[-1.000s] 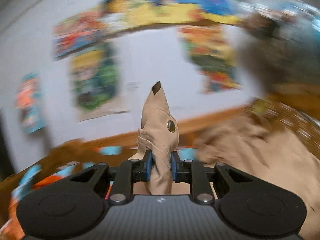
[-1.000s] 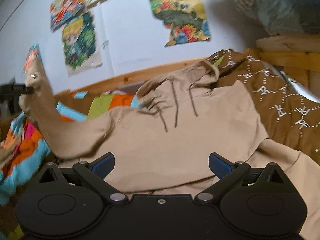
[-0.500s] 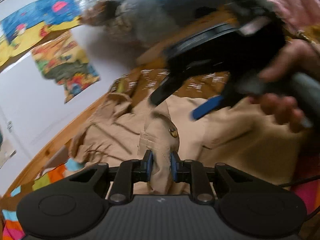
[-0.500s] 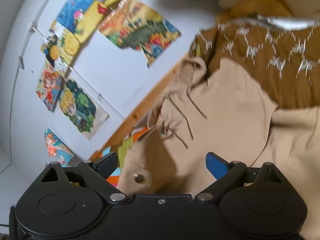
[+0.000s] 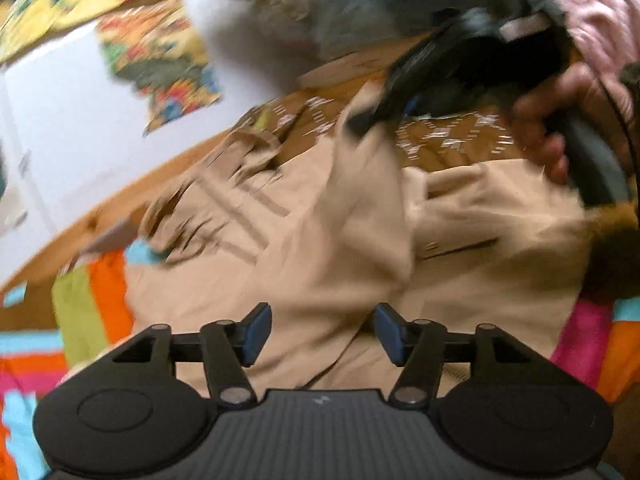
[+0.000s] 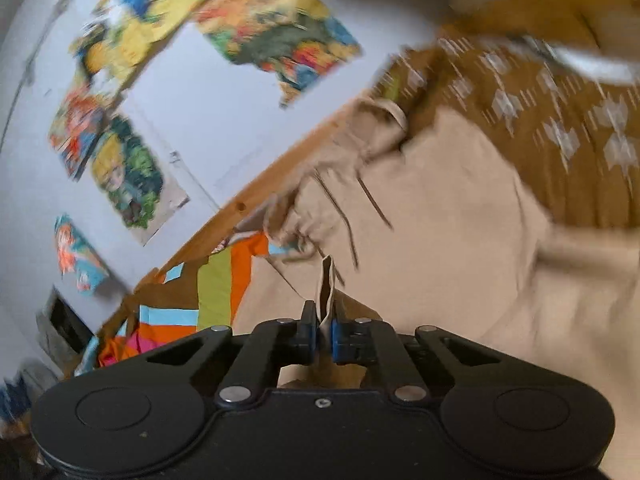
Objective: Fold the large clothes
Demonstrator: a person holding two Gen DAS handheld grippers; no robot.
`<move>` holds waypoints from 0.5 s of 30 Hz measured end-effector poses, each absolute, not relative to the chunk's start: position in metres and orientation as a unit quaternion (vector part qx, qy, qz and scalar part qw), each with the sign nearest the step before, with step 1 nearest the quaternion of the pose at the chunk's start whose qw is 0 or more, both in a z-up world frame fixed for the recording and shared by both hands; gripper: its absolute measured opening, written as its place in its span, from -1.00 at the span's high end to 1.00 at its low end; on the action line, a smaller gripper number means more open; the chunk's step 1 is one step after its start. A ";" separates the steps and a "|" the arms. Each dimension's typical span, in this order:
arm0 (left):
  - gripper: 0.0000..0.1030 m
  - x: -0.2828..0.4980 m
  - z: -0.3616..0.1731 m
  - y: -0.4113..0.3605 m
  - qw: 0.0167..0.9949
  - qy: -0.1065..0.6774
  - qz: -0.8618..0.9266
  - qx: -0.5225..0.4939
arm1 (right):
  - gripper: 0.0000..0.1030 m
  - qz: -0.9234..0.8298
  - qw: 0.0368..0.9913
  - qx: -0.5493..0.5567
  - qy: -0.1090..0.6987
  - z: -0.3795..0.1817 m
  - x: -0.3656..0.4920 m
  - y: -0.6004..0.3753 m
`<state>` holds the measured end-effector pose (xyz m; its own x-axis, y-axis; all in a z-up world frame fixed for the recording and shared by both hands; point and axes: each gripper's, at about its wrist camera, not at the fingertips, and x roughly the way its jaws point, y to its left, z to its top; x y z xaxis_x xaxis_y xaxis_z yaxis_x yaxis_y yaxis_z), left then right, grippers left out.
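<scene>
Two tools, one cuff: my right tool (image 6: 324, 334) had just pinched shut on the beige hoodie's (image 5: 320, 232) sleeve end, my left tool (image 5: 322, 334) just opened empty — hoodie body lay ahead across the bed.

We see a white wall (image 6: 224, 128) hung with bright cartoon posters (image 6: 276, 28), tilted by the camera angle. A wooden rail (image 6: 256, 196) runs along its base. Below it lies a patchwork blanket (image 5: 100, 292) in orange, green, pink and light blue, beside a brown cover (image 6: 560, 128) printed with white motifs.
</scene>
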<state>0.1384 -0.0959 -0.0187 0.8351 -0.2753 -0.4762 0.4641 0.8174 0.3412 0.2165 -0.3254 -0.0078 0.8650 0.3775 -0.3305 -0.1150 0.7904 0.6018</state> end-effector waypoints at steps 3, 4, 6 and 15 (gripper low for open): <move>-0.26 0.150 -0.015 -0.069 0.939 0.231 -0.151 0.203 | 0.89 0.163 0.940 0.239 0.183 0.024 0.221 -0.331; -0.26 0.156 -0.015 -0.059 0.942 0.244 -0.129 0.192 | 0.89 0.167 0.946 0.222 0.170 0.035 0.223 -0.335; -0.27 0.171 -0.015 -0.034 0.944 0.276 -0.084 0.158 | 0.72 0.153 0.954 0.202 0.162 0.045 0.227 -0.346; -0.44 0.258 -0.003 0.064 0.939 0.344 0.015 0.005 | -0.42 -0.012 0.937 0.224 0.267 -0.011 0.213 -0.380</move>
